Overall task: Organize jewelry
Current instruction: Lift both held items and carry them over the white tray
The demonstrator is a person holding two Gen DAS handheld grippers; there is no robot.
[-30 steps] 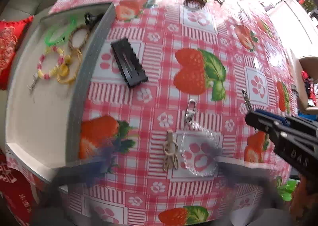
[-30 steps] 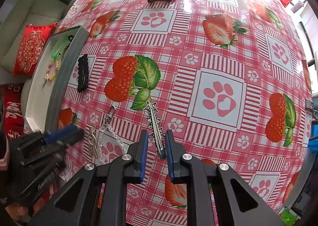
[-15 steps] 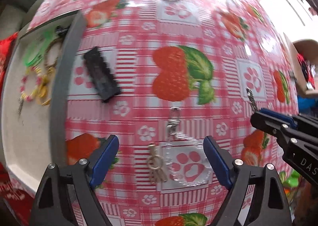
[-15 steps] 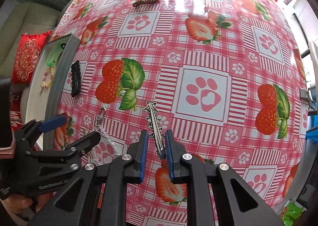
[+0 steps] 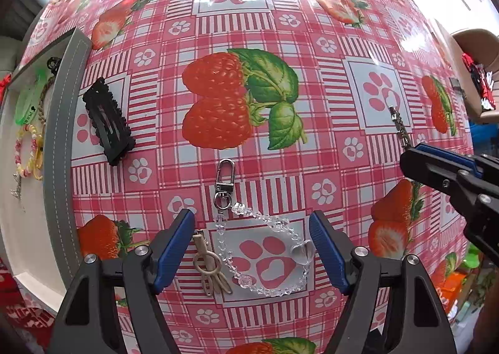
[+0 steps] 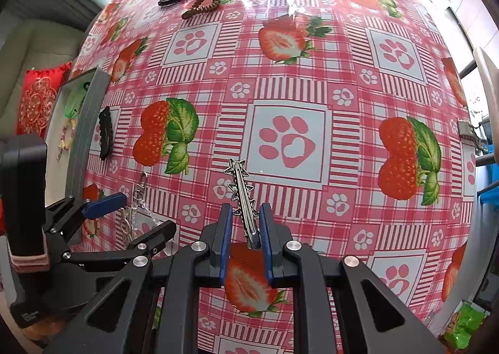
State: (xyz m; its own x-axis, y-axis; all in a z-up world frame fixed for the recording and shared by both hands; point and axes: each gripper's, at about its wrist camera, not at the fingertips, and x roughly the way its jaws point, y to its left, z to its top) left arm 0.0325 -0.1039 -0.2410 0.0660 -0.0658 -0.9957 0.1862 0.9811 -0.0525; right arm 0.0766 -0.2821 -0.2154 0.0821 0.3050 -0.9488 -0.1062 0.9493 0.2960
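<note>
The left gripper (image 5: 251,243) has just been closing, its spread fingers straddling one clear bead strand (image 5: 265,248) and one beige clip (image 5: 210,265) without touching either, probably to gather the strand. The right gripper (image 6: 244,229) pinches one spiked silver clip (image 6: 243,195) by its end, held clear for carrying. Outward, one black hair clip (image 5: 107,121) lies just beside the tray (image 5: 60,148) at the table's left edge; several bracelets already sit inside.

bead chain (image 5: 265,248) right of tray (image 5: 59,142)
</note>
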